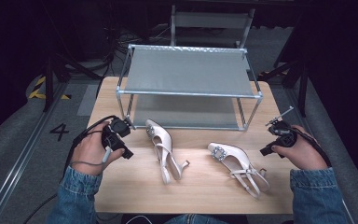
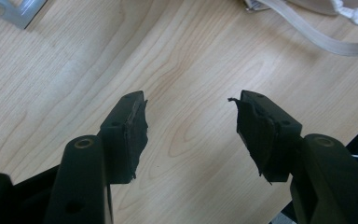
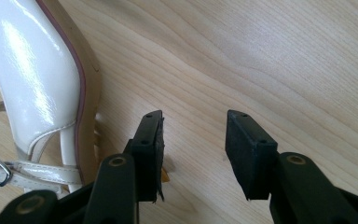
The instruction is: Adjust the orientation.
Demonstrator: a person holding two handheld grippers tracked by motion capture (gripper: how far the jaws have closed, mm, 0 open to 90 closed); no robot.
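Both the left hand-held gripper [image 2: 191, 121] and the right hand-held gripper [image 3: 193, 140] gape wide and empty over the pale wooden bench [image 1: 200, 186], flanking two cream patent slingback heels [image 1: 163, 147].

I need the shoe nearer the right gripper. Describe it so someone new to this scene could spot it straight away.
Start at the grey two-tier metal rack at the far side of the wooden table, then come toward the person's right hand. The right shoe lies there, a glossy cream slingback with a sparkly square buckle on its toe. Unlike the left shoe, it sits clear of the rack, beside the right gripper.
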